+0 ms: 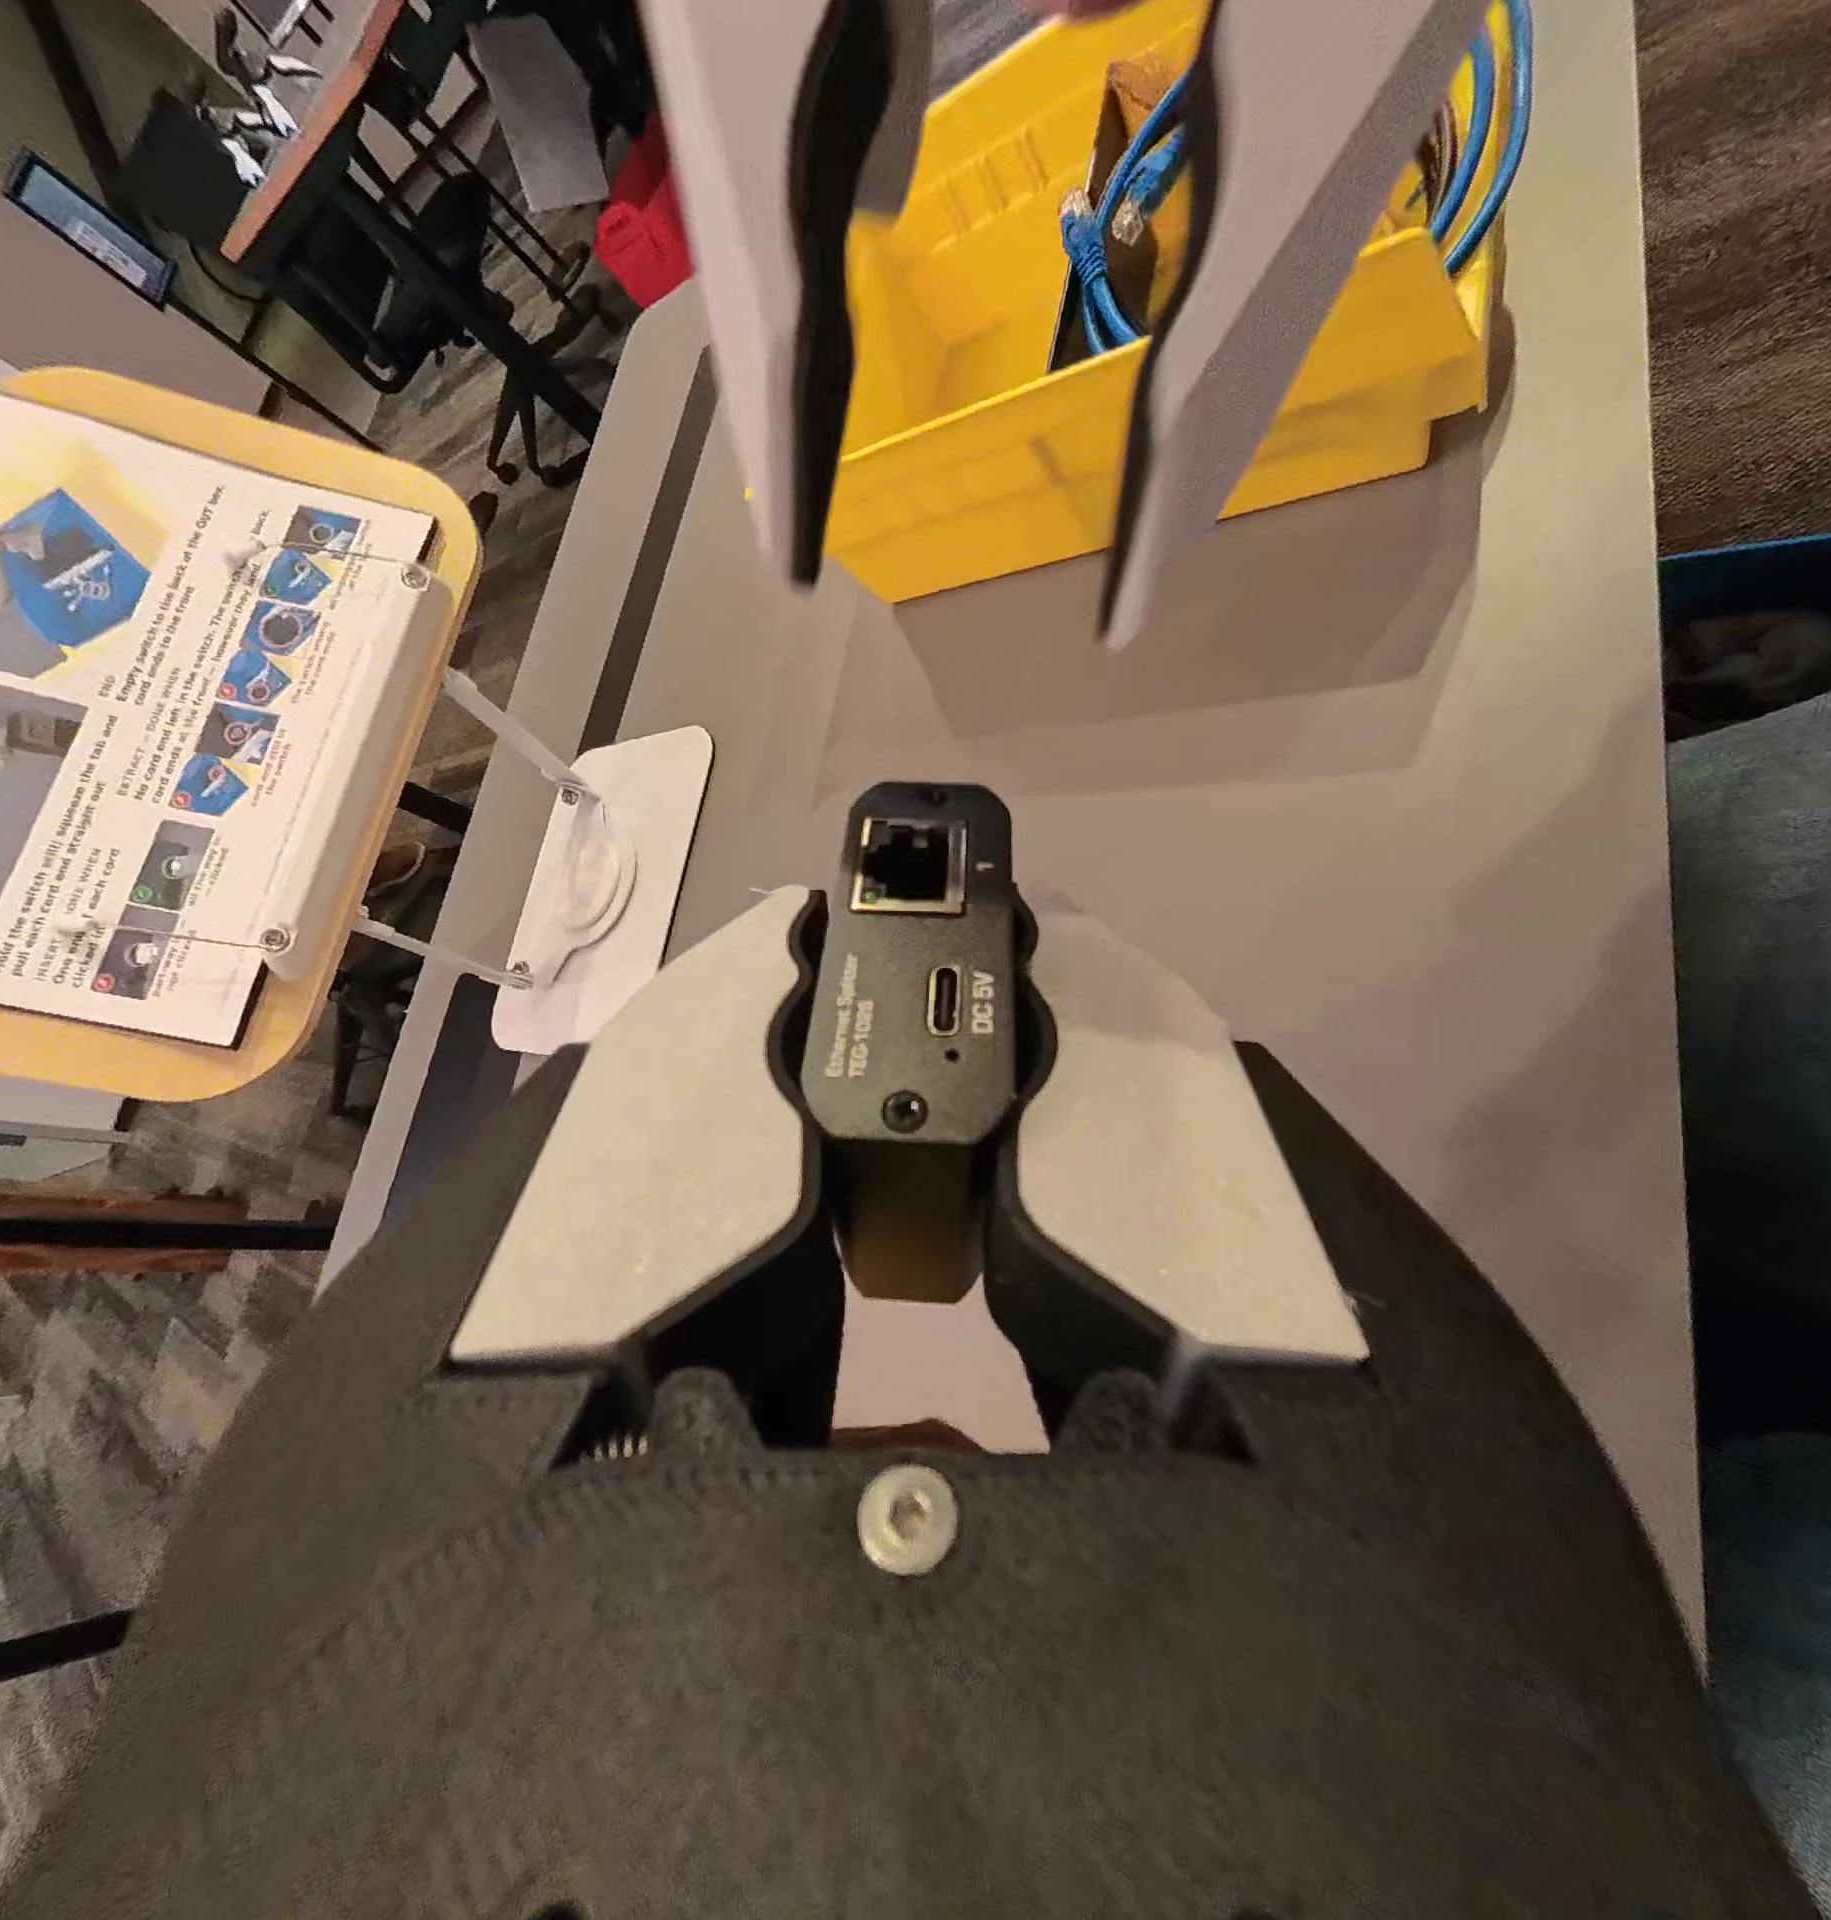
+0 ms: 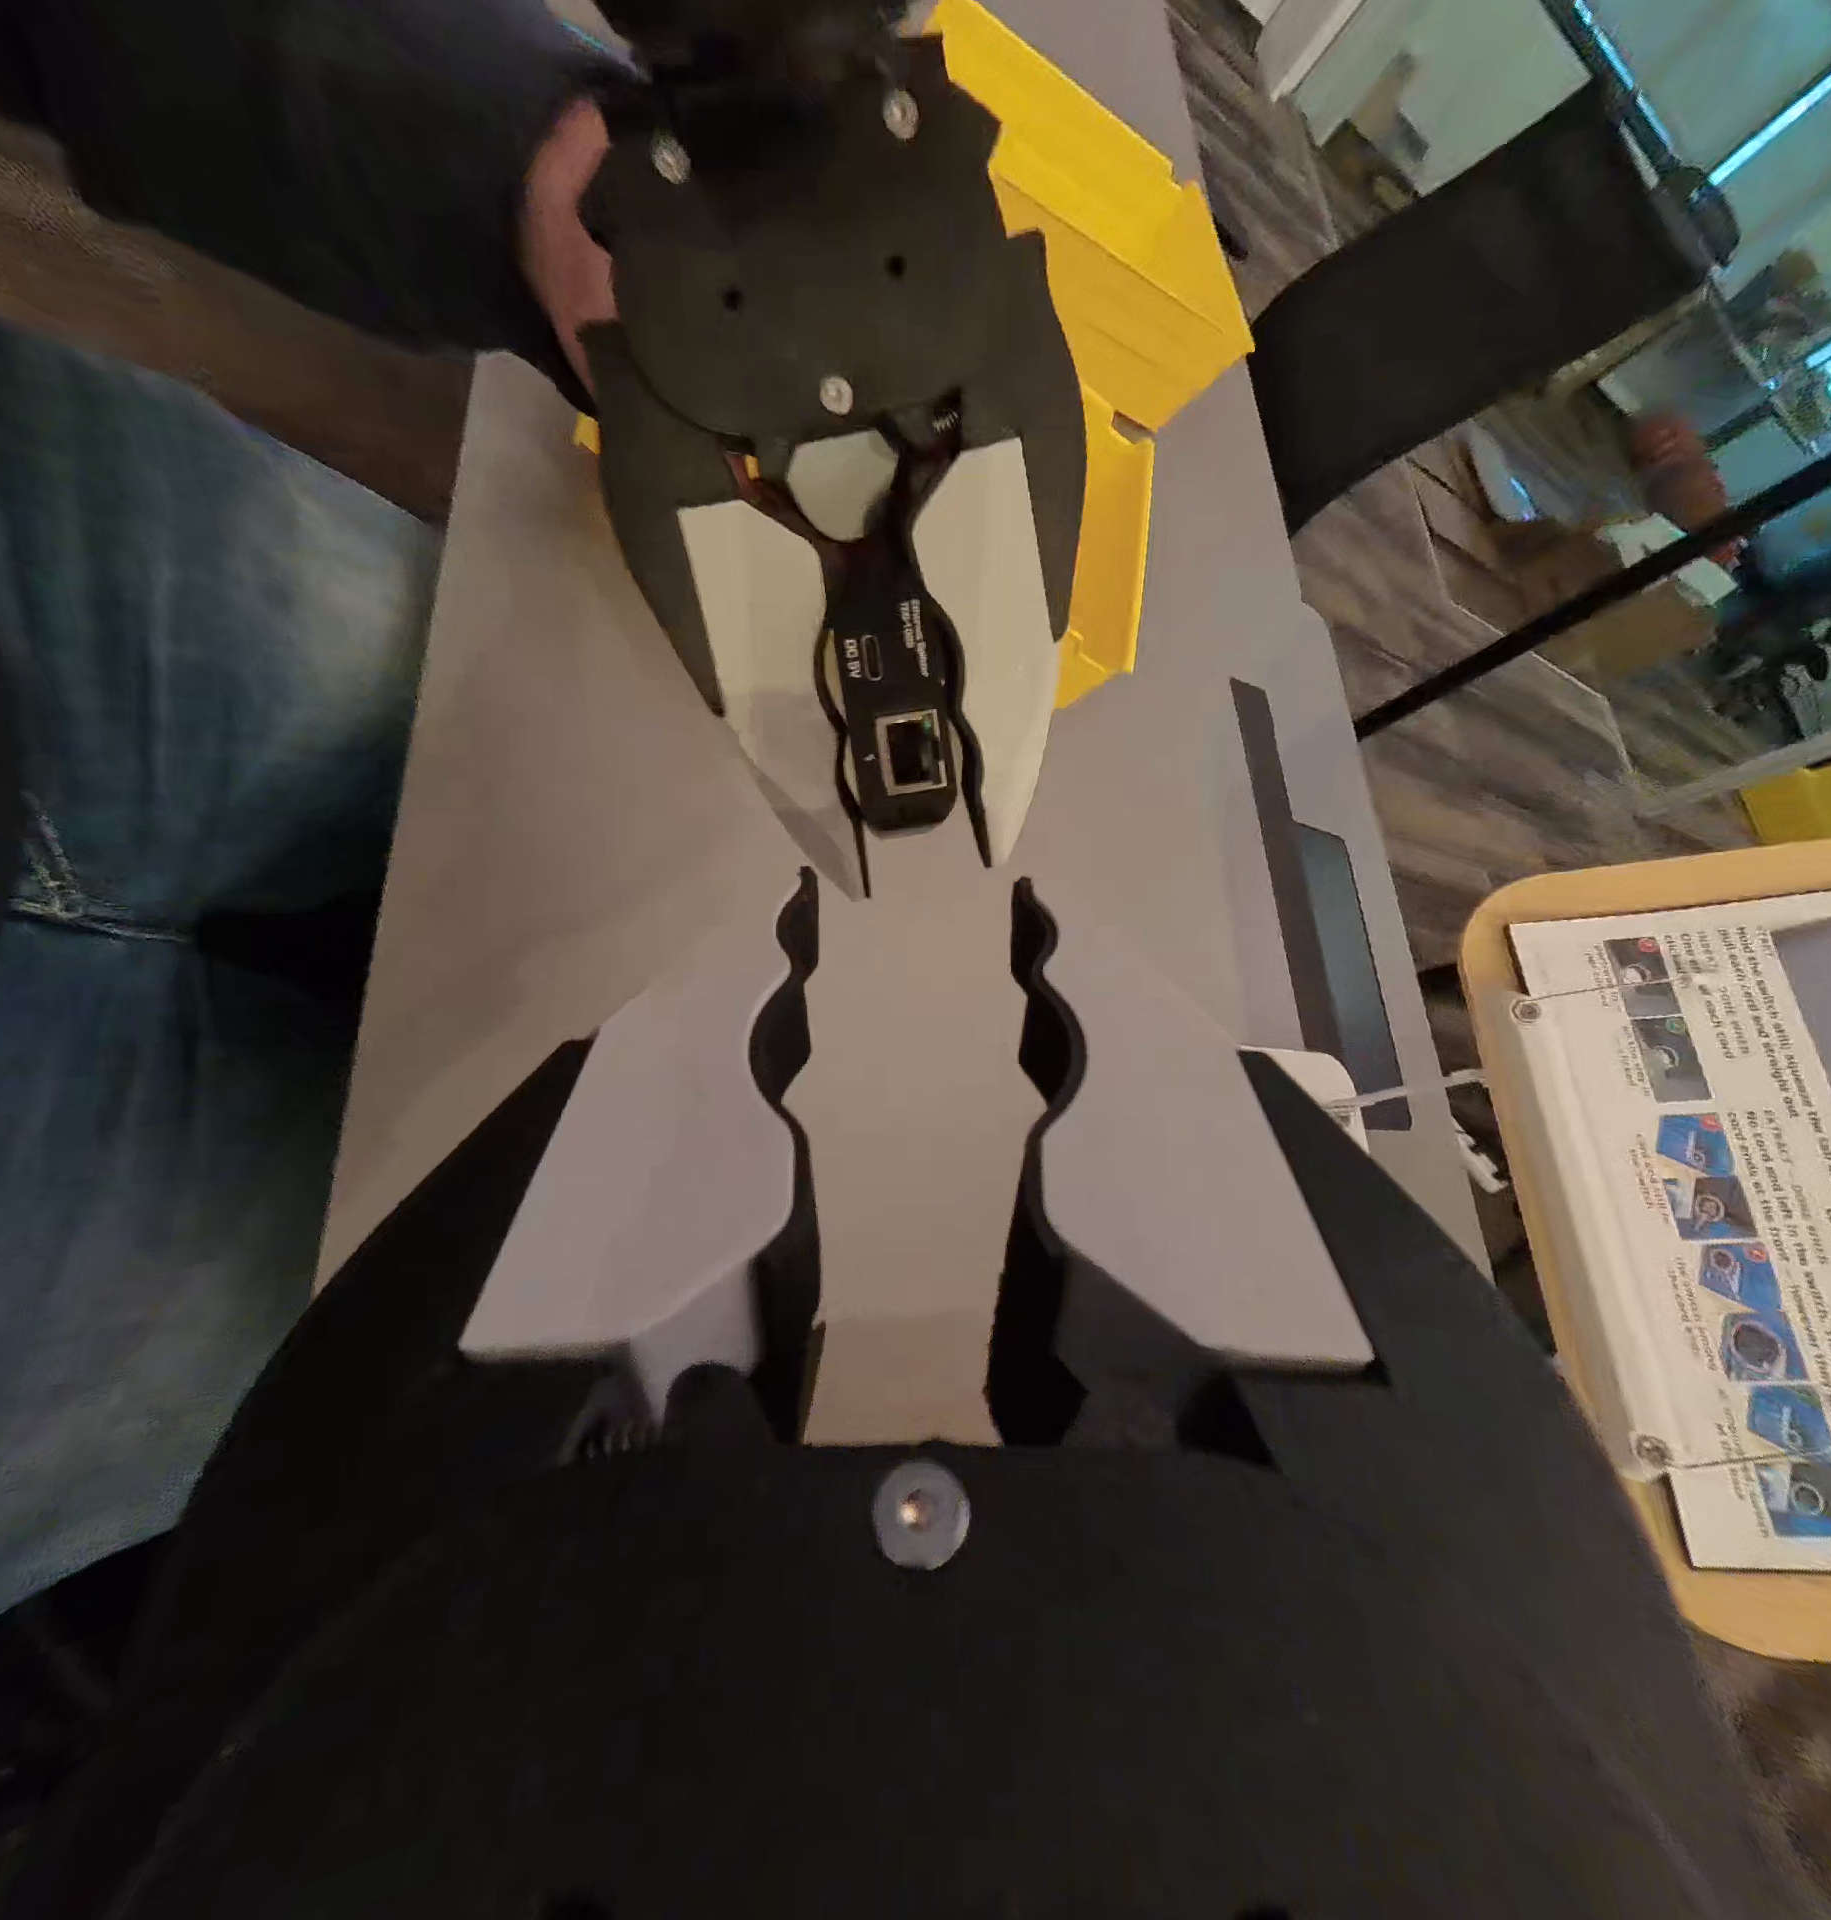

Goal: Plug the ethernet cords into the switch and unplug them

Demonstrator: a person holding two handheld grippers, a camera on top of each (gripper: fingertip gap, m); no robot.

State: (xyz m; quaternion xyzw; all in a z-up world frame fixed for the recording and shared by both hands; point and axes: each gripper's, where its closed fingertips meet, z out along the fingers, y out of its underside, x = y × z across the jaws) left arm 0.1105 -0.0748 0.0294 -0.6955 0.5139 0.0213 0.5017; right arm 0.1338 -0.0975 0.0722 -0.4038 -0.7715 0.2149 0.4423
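My left gripper (image 1: 916, 914) is shut on a small black switch (image 1: 916, 997) and holds it above the grey table (image 1: 1306, 935). The switch's one visible ethernet port faces the camera and holds no cord. Blue ethernet cords (image 1: 1108, 281) lie coiled in a yellow bin (image 1: 994, 488) at the far end of the table. My right gripper (image 2: 913, 894) is open and empty, tip to tip with the left gripper (image 2: 921, 868) and the switch (image 2: 895, 727). In the left wrist view the right gripper (image 1: 958, 603) hangs over the bin's near edge.
An instruction sheet on a clear stand (image 1: 163, 748) sits on a yellow-edged side table left of the grey table; it also shows in the right wrist view (image 2: 1700, 1195). A person's leg in jeans (image 2: 163, 831) is beside the table. Chairs and desks stand beyond.
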